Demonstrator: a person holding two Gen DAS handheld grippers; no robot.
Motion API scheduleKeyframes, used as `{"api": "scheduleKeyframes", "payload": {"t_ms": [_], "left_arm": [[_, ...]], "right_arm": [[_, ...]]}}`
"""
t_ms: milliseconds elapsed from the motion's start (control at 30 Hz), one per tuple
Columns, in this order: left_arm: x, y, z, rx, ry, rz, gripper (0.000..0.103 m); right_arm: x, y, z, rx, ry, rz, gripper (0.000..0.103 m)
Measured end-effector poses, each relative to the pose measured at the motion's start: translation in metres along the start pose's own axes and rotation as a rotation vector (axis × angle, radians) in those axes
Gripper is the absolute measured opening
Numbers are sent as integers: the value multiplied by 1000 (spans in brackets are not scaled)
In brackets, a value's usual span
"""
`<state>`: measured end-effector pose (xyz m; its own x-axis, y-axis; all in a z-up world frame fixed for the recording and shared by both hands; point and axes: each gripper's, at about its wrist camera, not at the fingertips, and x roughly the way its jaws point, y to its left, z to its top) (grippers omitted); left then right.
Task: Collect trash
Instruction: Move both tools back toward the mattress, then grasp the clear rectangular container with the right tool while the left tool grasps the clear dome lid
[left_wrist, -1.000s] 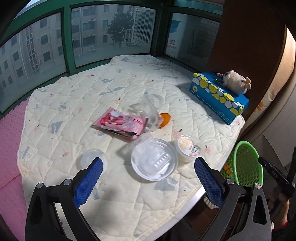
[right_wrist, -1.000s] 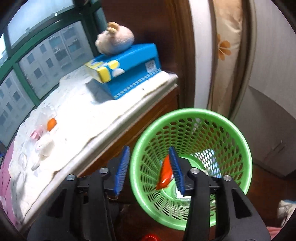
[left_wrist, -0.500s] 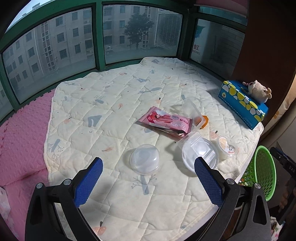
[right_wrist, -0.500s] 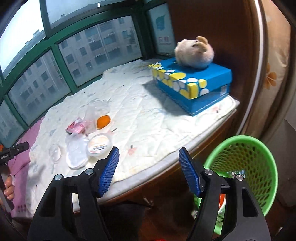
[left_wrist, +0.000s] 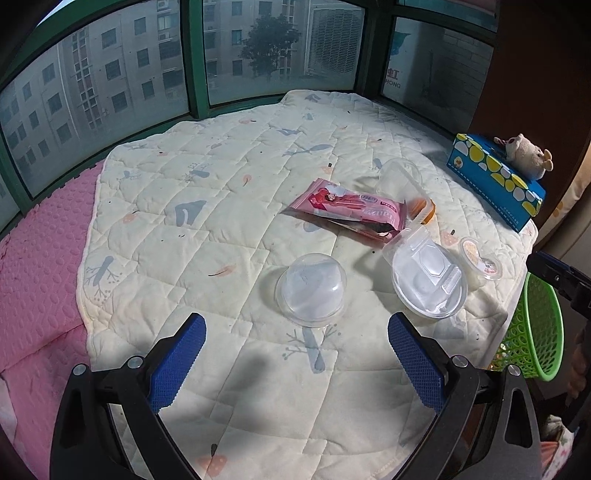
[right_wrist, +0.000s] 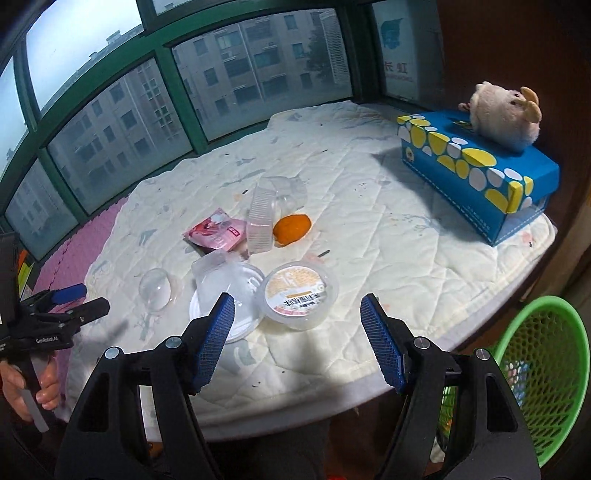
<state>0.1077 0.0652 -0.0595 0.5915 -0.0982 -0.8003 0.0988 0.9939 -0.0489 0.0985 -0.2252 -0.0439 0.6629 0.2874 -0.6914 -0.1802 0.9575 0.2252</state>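
so the trash is all still sitting on the cream quilted pad that covers the window ledge. there's a pink snack wrapper in the middle, a clear ribbed plastic tray tipped up next to it, and an orange peel touching that tray on its right side. closer to the front edge you've got a clear dome lid, a clear clamshell container just beside it, and a small round tub with a printed label right against the clamshell.

left hand-held gripper hangs over the quilt with its blue pads spread wide, nothing between them, the dome lid just ahead of the gap. right hand-held gripper is empty too, jaws opening, and the labelled tub sits just past its tips, not touched.

green mesh basket is down off the ledge edge on the right, lower than the quilt, with some bits already in it. at the far right corner of the ledge a blue tissue box with yellow and white spots carries a little plush toy on top. pink foam mat lies left of the quilt.
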Motion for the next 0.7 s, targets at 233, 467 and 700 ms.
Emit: {"api": "scheduleKeyframes", "payload": {"t_ms": [233, 467, 700], "left_arm": [[30, -3, 12, 6, 27, -19, 94], [61, -6, 21, 20, 81, -39, 75], [74, -4, 23, 13, 97, -87, 58]], "right_arm": [[10, 11, 10, -18, 8, 20, 71], [21, 20, 18, -41, 20, 37, 71], [32, 31, 23, -74, 38, 59, 71]]}}
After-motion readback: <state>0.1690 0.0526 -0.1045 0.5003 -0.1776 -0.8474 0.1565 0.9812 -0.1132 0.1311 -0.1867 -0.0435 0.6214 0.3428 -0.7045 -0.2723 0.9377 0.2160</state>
